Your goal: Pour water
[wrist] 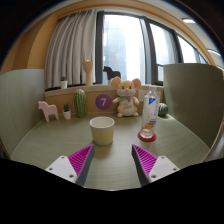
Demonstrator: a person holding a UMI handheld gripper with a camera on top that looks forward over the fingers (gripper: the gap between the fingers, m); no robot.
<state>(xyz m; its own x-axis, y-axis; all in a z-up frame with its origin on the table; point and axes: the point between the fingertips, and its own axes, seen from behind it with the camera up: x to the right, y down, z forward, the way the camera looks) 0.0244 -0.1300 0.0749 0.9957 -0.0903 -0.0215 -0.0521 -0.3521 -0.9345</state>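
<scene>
A cream cup (pixel 102 130) stands on the round green-grey table (pixel 60 150), just ahead of my fingers and slightly left of their middle. A small clear water bottle with a red base (pixel 149 116) stands upright on the table beyond my right finger. My gripper (pixel 111 160) is open and empty, its magenta pads (pixel 80 158) spread wide, with bare table between them. Neither finger touches the cup or the bottle.
Along the table's far edge stand a white toy horse (pixel 47 110), a green cactus figure (pixel 81 102), a purple round sign (pixel 103 101), a plush mouse (pixel 125 97) and a small green plant (pixel 163 109). Green chair backs (pixel 190 95) flank the table; curtained windows (pixel 125 45) lie behind.
</scene>
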